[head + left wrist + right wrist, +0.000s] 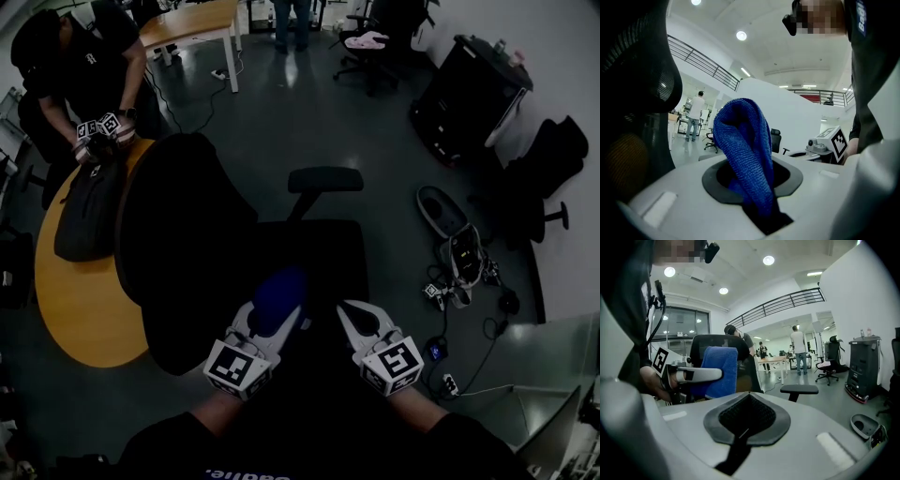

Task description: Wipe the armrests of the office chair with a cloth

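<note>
Left tongs grasp cloth; right tongs clenched, empty. Armrest well ahead of both, long axis crosswise, neither tongs clearly nearer.

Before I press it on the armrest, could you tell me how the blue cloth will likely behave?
The blue cloth folds over itself above the left gripper, so it is probably floppy and will bunch when pushed. Its knitted texture suggests it is light and grips rather than slips.
</note>
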{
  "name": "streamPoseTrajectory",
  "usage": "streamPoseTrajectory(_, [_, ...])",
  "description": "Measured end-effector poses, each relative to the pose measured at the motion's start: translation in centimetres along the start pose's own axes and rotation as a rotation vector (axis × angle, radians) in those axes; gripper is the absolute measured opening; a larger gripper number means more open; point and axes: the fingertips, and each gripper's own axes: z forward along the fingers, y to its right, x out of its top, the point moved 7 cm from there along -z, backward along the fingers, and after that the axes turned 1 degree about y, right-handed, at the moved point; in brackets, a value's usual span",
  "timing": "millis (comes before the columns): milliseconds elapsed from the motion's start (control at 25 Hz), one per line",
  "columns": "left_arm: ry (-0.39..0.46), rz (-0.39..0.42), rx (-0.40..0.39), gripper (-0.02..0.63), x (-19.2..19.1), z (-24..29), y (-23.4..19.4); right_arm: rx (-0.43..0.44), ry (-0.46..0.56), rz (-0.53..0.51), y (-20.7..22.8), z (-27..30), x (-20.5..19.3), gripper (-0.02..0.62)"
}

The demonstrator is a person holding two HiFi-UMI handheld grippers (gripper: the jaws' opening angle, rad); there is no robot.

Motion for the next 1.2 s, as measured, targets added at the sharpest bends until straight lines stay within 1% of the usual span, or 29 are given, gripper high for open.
streamPoseTrajectory(120, [-0.008, -0.001, 0.050, 0.128, -0.3, 1.1, -0.7, 0.029, -0.002, 0.013, 1.8, 0.9, -0.3, 0.005])
streamPoseTrajectory(200, [-0.011, 0.009, 0.082, 0.127, -0.8, 1.9, -1.2, 0.047, 0.000, 0.014, 3.2, 1.3, -0.3, 0.005])
streamPoseTrajectory(320, [-0.017, 0.024, 0.139, 0.129, -0.5, 3.4, -2.0, 0.065, 0.006, 0.023, 5.6, 1.9, -0.4, 0.005])
streamPoseTrajectory(520, [-0.038, 0.034, 0.223, 0.128, 0.3, 6.9, -4.1, 0.066, 0.014, 0.052, 10.0, 2.7, -0.9, 0.005])
streamPoseTrajectory(680, [-0.064, 0.067, 0.276, 0.129, 0.5, 9.4, -5.9, 0.059, 0.015, 0.053, 12.9, 3.3, -1.5, 0.005])
streamPoseTrajectory(800, [-0.068, 0.097, 0.282, 0.129, 0.3, 11.5, -7.6, 0.047, 0.024, 0.048, 14.9, 3.9, -1.8, 0.005])
streamPoseTrajectory(920, [-0.080, 0.109, 0.292, 0.129, 0.4, 13.6, -9.6, 0.029, 0.020, 0.043, 16.7, 4.7, -2.0, 0.005])
streamPoseTrajectory(1040, [-0.116, 0.116, 0.306, 0.129, 0.1, 15.5, -12.2, -0.007, 0.008, 0.045, 18.5, 5.8, -2.4, 0.005])
streamPoseTrajectory(1200, [-0.191, 0.138, 0.327, 0.129, -1.4, 18.6, -16.1, -0.058, -0.015, 0.065, 21.0, 7.4, -3.8, 0.005])
